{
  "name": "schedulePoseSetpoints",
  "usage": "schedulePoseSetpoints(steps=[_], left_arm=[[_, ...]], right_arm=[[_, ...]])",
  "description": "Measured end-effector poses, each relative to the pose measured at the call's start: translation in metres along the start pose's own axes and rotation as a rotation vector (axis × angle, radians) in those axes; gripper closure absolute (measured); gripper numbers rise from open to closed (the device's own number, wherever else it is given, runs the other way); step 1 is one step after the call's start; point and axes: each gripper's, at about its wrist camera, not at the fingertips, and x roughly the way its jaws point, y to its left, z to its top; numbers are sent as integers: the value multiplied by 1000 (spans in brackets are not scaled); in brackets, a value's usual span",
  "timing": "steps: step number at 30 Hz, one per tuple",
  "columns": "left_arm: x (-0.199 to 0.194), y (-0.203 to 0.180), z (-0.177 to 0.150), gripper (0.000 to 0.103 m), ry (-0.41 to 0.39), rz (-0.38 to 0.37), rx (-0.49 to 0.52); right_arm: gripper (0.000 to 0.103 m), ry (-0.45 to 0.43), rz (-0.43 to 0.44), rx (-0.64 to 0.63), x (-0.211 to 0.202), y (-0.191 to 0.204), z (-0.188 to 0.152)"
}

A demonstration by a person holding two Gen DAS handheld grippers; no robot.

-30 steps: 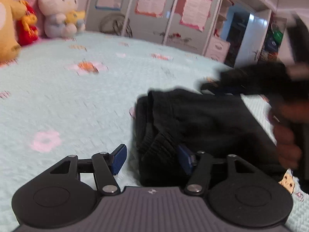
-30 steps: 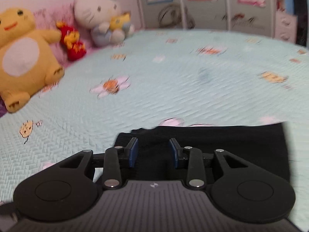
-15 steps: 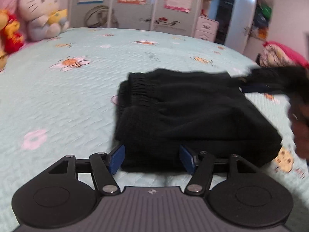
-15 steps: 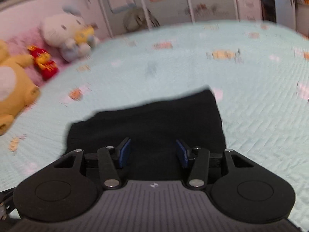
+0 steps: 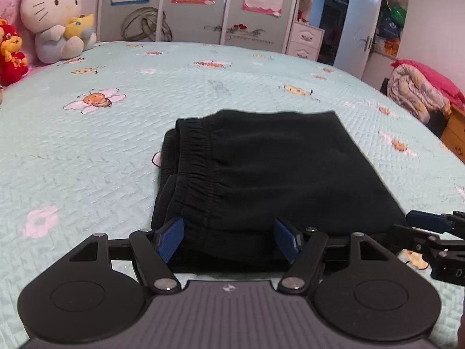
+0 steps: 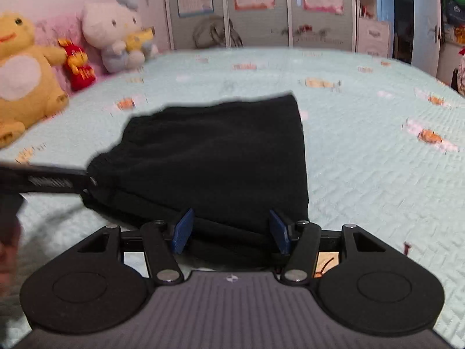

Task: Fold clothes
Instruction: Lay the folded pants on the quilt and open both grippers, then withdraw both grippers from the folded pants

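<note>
A folded black garment (image 5: 276,160) with a gathered elastic waistband lies flat on the mint flowered bedspread (image 5: 87,151). My left gripper (image 5: 227,240) sits at its near edge. The jaws are opening, with the cloth's edge between the blue pads and neither pad pressing on it. In the right wrist view the same garment (image 6: 218,151) lies ahead of my right gripper (image 6: 230,231). Its jaws are opening too, astride the near edge without gripping. Each gripper shows at the edge of the other's view: right gripper (image 5: 430,225), left gripper (image 6: 49,181).
Plush toys line the head of the bed: a white cat (image 5: 55,20), a red one (image 5: 10,52) and a big yellow one (image 6: 20,78). Wardrobe doors (image 5: 255,8) stand behind. A bundle of bedding (image 5: 418,93) lies beyond the bed's right side.
Both grippers have pulled back to the garment's near edge and their jaws have widened. The right gripper left the far right of the cloth and swung low, and the garment now lies flat.
</note>
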Motion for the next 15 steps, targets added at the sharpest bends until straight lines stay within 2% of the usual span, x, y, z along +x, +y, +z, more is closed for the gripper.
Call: schedulePoseSetpoints(steps=[2, 5, 9, 15], left_arm=[[-9, -7, 4, 29, -21, -8, 1], [-7, -19, 13, 29, 26, 55, 47], [-6, -25, 19, 29, 85, 112, 50], [-7, -31, 26, 29, 111, 150, 28]], right_arm=[[35, 40, -5, 8, 12, -5, 1], [36, 133, -36, 35, 29, -13, -1], [36, 71, -4, 85, 4, -12, 2], [35, 21, -28, 86, -12, -7, 30]])
